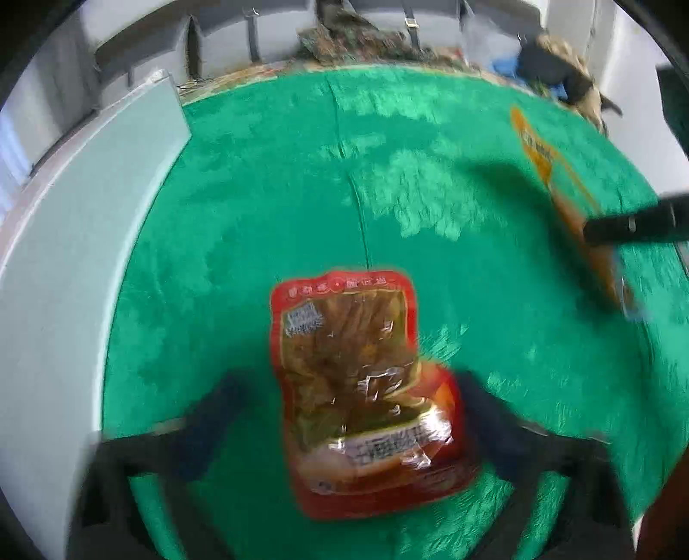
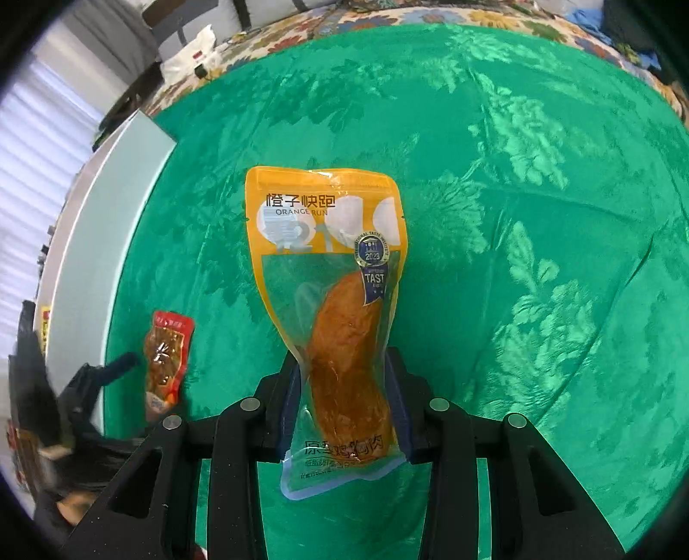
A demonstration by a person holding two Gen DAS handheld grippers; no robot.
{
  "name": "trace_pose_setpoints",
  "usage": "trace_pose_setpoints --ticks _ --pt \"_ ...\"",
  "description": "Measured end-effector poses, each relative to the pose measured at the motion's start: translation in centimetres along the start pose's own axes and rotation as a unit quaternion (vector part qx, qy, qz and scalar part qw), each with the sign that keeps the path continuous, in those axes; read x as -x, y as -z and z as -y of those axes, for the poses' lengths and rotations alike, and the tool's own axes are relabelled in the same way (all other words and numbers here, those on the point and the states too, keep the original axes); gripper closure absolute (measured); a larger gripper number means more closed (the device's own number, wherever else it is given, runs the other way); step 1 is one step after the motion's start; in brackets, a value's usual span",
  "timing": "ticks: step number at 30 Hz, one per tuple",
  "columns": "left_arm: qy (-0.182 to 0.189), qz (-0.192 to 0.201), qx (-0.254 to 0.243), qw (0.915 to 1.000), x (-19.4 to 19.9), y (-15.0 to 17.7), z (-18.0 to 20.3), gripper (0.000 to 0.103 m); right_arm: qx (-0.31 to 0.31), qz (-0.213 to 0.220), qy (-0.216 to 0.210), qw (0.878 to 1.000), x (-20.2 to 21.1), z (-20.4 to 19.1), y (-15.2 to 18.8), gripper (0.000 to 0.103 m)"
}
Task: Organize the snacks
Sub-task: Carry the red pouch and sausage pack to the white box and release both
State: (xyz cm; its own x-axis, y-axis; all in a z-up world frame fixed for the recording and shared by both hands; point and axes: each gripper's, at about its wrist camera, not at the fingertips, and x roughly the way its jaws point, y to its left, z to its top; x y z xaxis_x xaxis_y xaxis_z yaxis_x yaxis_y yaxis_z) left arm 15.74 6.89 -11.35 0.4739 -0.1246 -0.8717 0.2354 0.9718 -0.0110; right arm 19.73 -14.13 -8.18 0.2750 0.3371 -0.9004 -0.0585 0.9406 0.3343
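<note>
A red packet of brownish snack lies flat on the green cloth, between the blurred fingers of my left gripper. The jaws stand open; the left finger is clear of the packet and the right one is at its edge. In the right wrist view the same red packet lies beside one dark finger. My right gripper is shut on an orange and clear pouch of chicken breast, with its pads pinching the pouch's lower half. The left wrist view shows that orange pouch at the right.
A pale grey board or box wall runs along the left side of the cloth. Beyond the green cloth is a floral cover with a white bag. Dark bundled items sit at the far right.
</note>
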Motion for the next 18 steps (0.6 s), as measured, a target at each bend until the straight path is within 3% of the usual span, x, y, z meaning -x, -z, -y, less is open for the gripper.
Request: trace_pose_setpoints --ticks 1,2,5,6,8,12,16,18 --pt "-0.019 0.000 0.008 0.9998 0.1 -0.3 -0.1 0.051 -0.004 0.001 -0.003 1.000 0.0 0.1 0.1 0.064" --pt "-0.015 -0.003 0.010 0.9998 0.1 -0.4 -0.3 0.061 -0.011 0.004 -0.011 1.000 0.3 0.6 0.3 0.064" --pt "0.029 -0.001 0.047 0.9985 0.8 -0.5 -2.3 0.073 -0.047 0.010 -0.048 0.998 1.5 2.0 0.9 0.064" --pt "0.045 0.004 0.065 0.9969 1.3 -0.6 -3.0 0.092 -0.068 0.014 -0.075 0.995 2.0 2.8 1.1 0.064" --pt "0.081 0.014 0.104 0.9912 2.6 -0.6 -4.5 0.093 -0.107 0.024 -0.131 0.985 2.7 3.9 1.2 0.064" --pt "0.117 0.056 0.133 0.9826 6.2 -1.0 -6.0 0.093 -0.121 0.031 -0.195 0.973 4.1 3.0 1.0 0.064" --pt "0.146 0.107 0.178 0.9673 11.1 -1.1 -9.4 0.093 -0.105 0.040 -0.256 0.960 6.1 -1.4 -0.6 0.064" --pt "0.137 0.141 0.194 0.9611 14.5 -1.1 -12.3 0.092 -0.085 0.043 -0.283 0.954 7.0 -4.8 -1.7 0.064"
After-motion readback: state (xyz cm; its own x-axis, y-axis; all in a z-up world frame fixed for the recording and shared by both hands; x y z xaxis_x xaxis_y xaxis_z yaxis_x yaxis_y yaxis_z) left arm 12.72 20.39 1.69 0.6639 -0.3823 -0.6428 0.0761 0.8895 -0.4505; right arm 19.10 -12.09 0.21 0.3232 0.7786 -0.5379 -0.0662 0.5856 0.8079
